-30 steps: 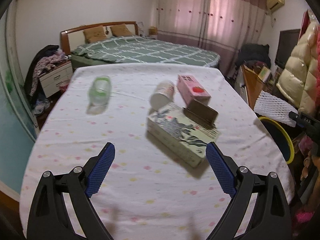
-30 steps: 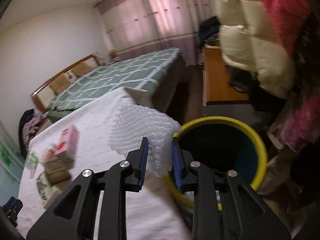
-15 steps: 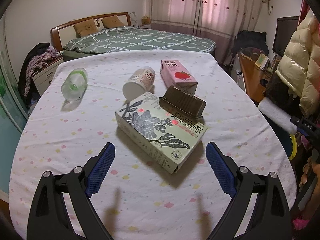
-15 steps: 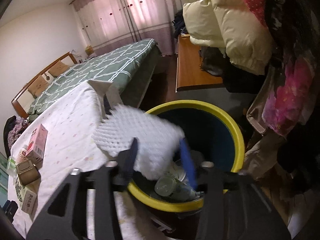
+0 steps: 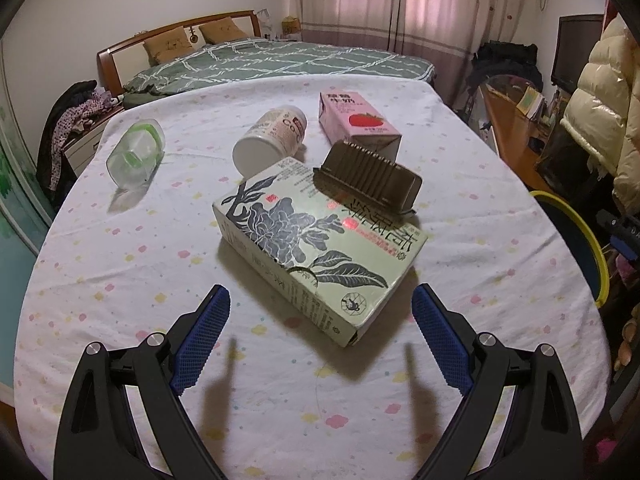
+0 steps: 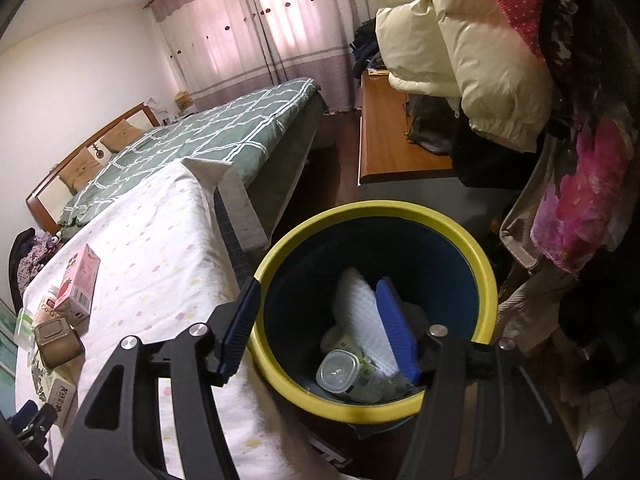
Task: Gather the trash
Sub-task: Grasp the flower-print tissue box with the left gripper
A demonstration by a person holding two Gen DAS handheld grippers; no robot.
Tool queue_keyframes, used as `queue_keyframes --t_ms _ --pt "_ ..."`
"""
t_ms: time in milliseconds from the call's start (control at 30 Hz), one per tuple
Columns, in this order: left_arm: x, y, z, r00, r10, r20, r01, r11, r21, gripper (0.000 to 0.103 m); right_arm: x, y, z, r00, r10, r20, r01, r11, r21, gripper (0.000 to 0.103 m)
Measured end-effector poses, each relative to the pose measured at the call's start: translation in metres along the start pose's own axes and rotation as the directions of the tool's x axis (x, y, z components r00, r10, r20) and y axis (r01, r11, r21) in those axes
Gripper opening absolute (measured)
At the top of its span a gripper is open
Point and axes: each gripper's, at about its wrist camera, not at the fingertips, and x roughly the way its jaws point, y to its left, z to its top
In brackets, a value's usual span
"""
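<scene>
Left gripper [image 5: 320, 330]: black open-frame arms, silver screws behind blue textured pads [image 5: 202, 338]. Right gripper [image 6: 318, 330] looked identical: black arms, silver screws, blue ribbed pads [image 6: 396, 330].

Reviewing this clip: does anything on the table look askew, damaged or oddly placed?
Yes. The brown ridged tray sits upside down on top of the flowered box, whose near corner looks torn open. The white jar and the clear bottle lie on their sides. Nothing looks spilled.

Bare tablecloth [image 5: 120, 280] around tissue box [image 5: 320, 240].
</scene>
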Motion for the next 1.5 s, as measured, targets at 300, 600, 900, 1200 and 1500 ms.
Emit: queue_keyframes --t_ms 300,600,900,1200,1500 --pt "0.006 0.040 -0.003 0.999 0.020 -0.029 -0.022 0.995 -0.097 0.091 0.002 0.006 -0.001 1.000 0.006 -0.004 -0.006 1.000 -0.011 0.057" --pt "-0.008 0.131 -0.013 0.990 0.131 -0.047 -0.139 0.946 -0.292 0.091 0.005 0.014 -0.001 1.000 0.014 -0.009 -0.015 1.000 -0.025 0.057" --pt "-0.018 0.071 0.007 0.999 -0.039 0.033 0.044 0.986 -0.163 0.092 0.007 0.020 -0.002 1.000 0.022 -0.018 -0.023 0.999 -0.038 0.057" --pt "0.015 0.044 0.030 0.998 0.043 -0.036 -0.045 0.996 -0.078 0.092 0.012 0.015 0.001 0.998 0.048 -0.035 -0.049 0.999 -0.016 0.057" --pt "0.056 0.047 0.051 0.991 0.019 -0.131 -0.024 0.999 -0.033 0.085 0.014 0.016 0.001 0.997 0.060 -0.043 -0.060 0.998 -0.010 0.057"
